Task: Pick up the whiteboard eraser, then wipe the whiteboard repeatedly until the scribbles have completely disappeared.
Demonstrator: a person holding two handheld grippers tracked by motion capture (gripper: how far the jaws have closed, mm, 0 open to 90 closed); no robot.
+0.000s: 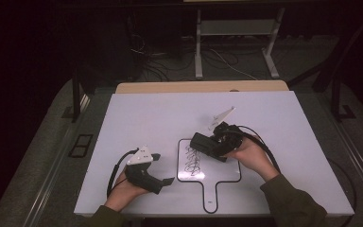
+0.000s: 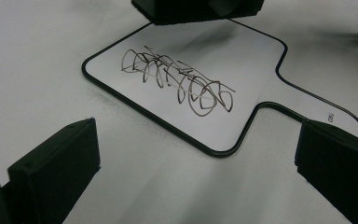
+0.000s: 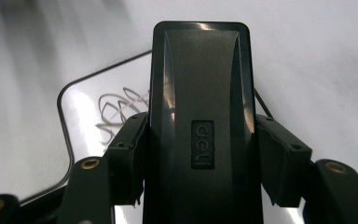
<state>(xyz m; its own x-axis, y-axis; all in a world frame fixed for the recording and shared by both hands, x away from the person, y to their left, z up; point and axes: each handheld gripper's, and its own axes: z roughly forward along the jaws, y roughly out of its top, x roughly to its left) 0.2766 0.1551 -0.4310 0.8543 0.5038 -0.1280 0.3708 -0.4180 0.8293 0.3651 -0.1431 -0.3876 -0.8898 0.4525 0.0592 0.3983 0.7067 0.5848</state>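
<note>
A small white board with a black rim and a handle lies on the table, with a black scribble on its left half. My right gripper is shut on a black eraser, held just above the board's upper left part. In the right gripper view the eraser stands between both pads, over the board and scribble. My left gripper rests open on the table left of the board. Its view shows the scribble, the board and the eraser at the top.
The white tabletop spreads around the board, with a tan strip along its far edge. Beyond it are the dark floor, cables and the legs of a stand. The near table edge runs by the person's forearms.
</note>
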